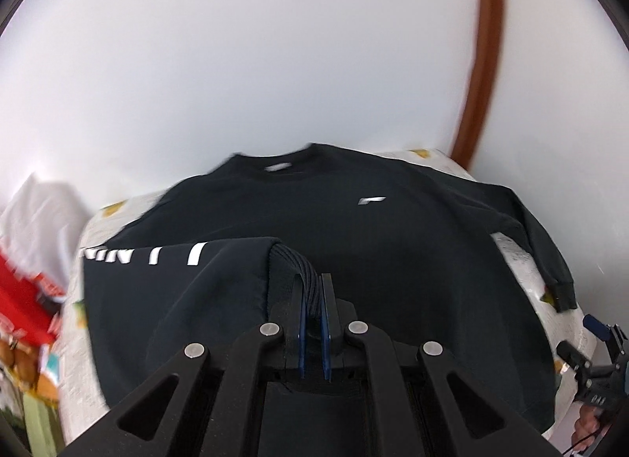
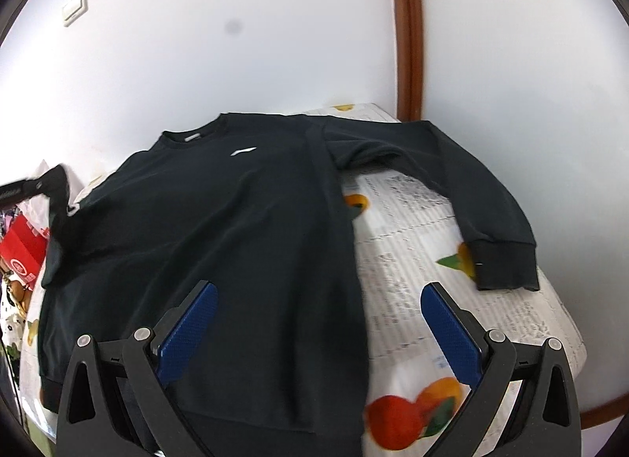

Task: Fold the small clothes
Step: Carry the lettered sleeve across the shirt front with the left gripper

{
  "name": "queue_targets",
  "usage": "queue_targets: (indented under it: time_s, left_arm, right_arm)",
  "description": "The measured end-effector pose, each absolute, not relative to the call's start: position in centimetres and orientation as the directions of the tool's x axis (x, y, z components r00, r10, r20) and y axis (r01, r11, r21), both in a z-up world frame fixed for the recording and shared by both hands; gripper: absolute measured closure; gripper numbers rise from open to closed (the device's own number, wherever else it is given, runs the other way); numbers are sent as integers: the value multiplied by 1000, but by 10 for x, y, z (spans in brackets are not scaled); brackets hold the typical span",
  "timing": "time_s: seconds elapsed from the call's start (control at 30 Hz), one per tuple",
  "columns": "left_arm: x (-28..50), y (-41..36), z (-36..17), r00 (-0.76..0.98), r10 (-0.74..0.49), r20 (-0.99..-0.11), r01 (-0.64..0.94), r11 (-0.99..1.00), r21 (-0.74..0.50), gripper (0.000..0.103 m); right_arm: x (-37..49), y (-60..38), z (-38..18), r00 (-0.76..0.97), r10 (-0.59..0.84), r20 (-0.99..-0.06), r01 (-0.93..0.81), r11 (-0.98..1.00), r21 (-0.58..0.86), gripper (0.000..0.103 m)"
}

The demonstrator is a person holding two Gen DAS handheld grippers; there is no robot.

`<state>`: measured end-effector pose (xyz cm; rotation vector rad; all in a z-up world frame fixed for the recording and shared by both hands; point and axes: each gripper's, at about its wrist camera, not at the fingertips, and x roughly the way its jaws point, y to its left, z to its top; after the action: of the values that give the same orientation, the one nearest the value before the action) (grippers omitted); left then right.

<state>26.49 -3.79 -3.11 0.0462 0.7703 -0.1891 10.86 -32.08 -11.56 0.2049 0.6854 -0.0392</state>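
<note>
Left gripper point(image 1: 314, 300) clenched on ribbed cuff point(image 1: 300, 266) of black sweatshirt point(image 2: 220, 221); right gripper point(image 2: 318, 323) spread wide above fruit-print tablecloth point(image 2: 412, 280).

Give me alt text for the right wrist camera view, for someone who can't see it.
The open right claw hovers over a black sweatshirt spread flat on a fruit-print tablecloth, holding nothing. One sleeve lies stretched out to the right, its cuff on the cloth, with a white wall behind.
</note>
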Motion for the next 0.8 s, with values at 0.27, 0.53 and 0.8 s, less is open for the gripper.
queue_targets:
  time_s: [0.27,0.53,0.8]
  left_arm:
    - [291,-110,-48,672,-201,-712,269,963,-18,97]
    - [296,-117,-56,631,-264,-729,325,944,-60,76]
    - [269,-40,-49,675,-201,-710,241,969,-45,56]
  right_arm:
    - [110,-342,-135,753,-7,-658,136,980,146,1]
    - [119,-328,-135,745,10,-668,113,984,140,1]
    - [142,-275,-111,755,148,-638,-30,981,192,5]
